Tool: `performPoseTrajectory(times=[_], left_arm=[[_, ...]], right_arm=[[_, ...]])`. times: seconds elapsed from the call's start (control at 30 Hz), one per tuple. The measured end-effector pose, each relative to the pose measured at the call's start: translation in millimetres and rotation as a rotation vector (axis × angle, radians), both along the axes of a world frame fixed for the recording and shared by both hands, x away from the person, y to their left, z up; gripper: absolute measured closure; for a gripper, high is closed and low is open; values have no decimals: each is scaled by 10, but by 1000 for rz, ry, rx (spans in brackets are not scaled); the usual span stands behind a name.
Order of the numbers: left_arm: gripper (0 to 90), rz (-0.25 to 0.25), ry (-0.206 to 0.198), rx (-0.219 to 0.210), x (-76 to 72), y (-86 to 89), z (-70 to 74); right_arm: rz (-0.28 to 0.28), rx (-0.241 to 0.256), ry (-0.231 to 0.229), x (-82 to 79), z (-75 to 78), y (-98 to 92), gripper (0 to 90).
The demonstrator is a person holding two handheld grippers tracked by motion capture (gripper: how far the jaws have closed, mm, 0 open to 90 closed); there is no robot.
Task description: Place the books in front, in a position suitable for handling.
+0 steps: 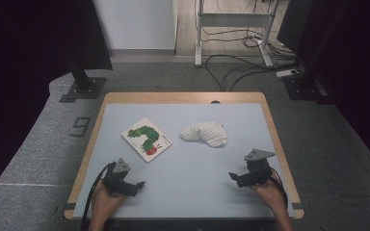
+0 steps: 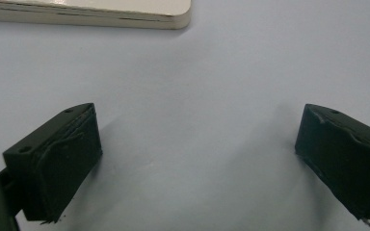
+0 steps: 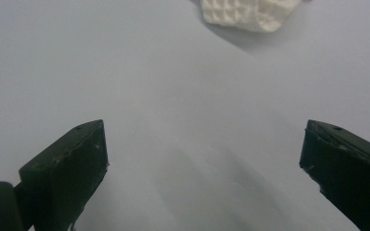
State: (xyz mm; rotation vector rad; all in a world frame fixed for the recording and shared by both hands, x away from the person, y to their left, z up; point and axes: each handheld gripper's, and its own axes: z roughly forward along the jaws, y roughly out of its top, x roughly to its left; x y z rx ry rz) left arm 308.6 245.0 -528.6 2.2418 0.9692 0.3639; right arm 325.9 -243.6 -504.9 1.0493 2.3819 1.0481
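A picture book (image 1: 147, 138) with a green caterpillar on its white cover lies flat, left of the table's middle; its cream edge (image 2: 125, 17) runs along the top of the left gripper view. A white knitted cloth (image 1: 205, 133) lies crumpled to the book's right, and its corner (image 3: 245, 13) peeks in at the top of the right gripper view. My left gripper (image 1: 137, 185) rests near the front left edge, open, jaws wide apart over bare table (image 2: 192, 144). My right gripper (image 1: 235, 178) sits at the front right, open too, nothing between its jaws.
The pale blue table top (image 1: 192, 168) has a wooden rim (image 1: 89, 149). Beyond it are a grey carpet, black stands (image 1: 82, 82) at both far corners, a desk frame (image 1: 231, 29) and loose cables (image 1: 241, 67) on the floor.
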Motion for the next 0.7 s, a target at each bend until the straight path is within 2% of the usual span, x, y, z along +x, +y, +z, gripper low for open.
performPoseTrajectory(times=[0.23,0.5,0.7], left_arm=[[19,0,0,0,0,0,0],[19,0,0,0,0,0,0],[19,0,-1,0,-1,0,0]], right_arm=[[4,27,-4,38,84,-20,20],[-3,27,-4,127,114,3,25],[-2,45,0,256,141,71,25]])
